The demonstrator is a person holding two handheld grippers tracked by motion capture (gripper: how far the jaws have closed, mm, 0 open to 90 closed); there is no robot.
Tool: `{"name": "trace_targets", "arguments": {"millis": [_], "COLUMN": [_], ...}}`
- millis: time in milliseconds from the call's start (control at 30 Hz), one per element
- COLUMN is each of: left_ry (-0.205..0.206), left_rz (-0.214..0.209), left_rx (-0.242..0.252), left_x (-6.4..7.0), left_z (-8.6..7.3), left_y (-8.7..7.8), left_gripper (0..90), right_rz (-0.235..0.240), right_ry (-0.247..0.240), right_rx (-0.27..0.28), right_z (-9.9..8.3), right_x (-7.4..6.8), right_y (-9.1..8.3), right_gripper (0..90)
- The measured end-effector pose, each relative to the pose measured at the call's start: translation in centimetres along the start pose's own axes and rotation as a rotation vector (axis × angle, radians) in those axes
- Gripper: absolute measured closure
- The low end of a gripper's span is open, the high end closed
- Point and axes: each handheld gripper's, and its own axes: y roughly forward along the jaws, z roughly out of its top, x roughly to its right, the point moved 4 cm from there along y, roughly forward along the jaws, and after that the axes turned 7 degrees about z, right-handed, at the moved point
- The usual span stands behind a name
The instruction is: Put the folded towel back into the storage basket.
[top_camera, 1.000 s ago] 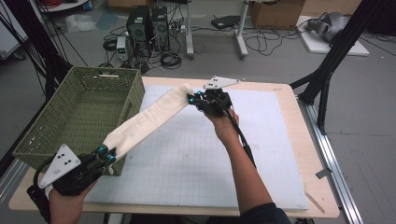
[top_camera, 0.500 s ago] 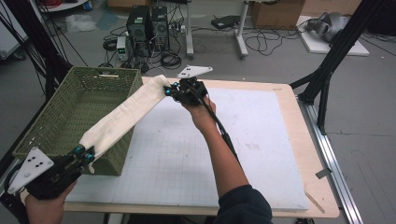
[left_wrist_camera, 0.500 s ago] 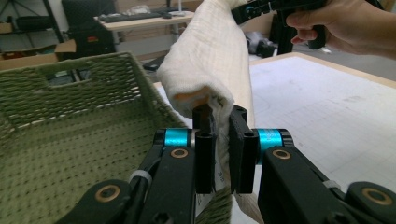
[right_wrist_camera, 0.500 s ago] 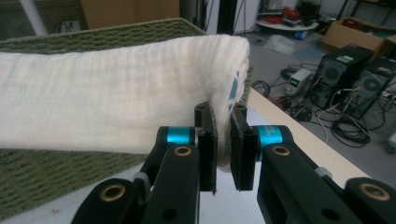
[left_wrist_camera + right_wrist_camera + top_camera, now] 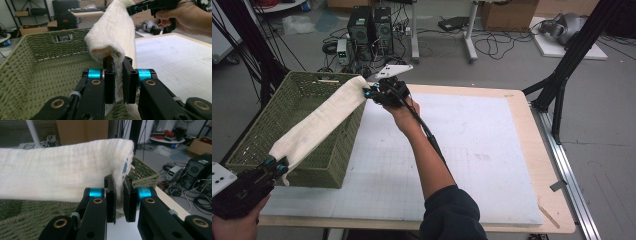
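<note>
Surroundings: past the far edge of my desk [image 5: 542,150] the floor holds two computer towers [image 5: 371,26], loose cables [image 5: 497,47] and a cardboard box [image 5: 507,12]; a black frame leg [image 5: 562,75] stands at the right.
In the way: nothing lies between my hands; the white mat [image 5: 452,150] on the desk is bare.
Basket: a green woven basket [image 5: 257,135] sits on the left of the desk; what I can see of its inside looks empty.
Cloth: a rolled cream cloth [image 5: 319,120] hangs in the air, stretched over the basket's right side, from near left to far right.
Left tongs [image 5: 118,75]: closed on the near end of the cloth, at the basket's near corner.
Right tongs [image 5: 119,195]: closed on the far end of the cloth, above the basket's far right corner.
</note>
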Motion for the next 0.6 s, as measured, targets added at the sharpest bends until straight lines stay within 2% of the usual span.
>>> {"name": "trace_targets", "arguments": {"millis": [400,600], "left_ry": [-0.041,-0.048], "left_rz": [0.054,0.079], "left_rx": [-0.018,-0.023], "left_x": [-3.0,-4.2], "left_z": [-0.8,-0.7], "left_y": [0.0,0.5], "left_gripper": [82.2,82.1], "right_rz": [0.014,-0.009], "right_ry": [-0.038,-0.023], "right_rx": [-0.042,-0.054], "right_z": [2.0,2.5], "right_x": [-0.1,0.1], "right_y": [4.4,6.3], "right_gripper": [83.1,83.1]}}
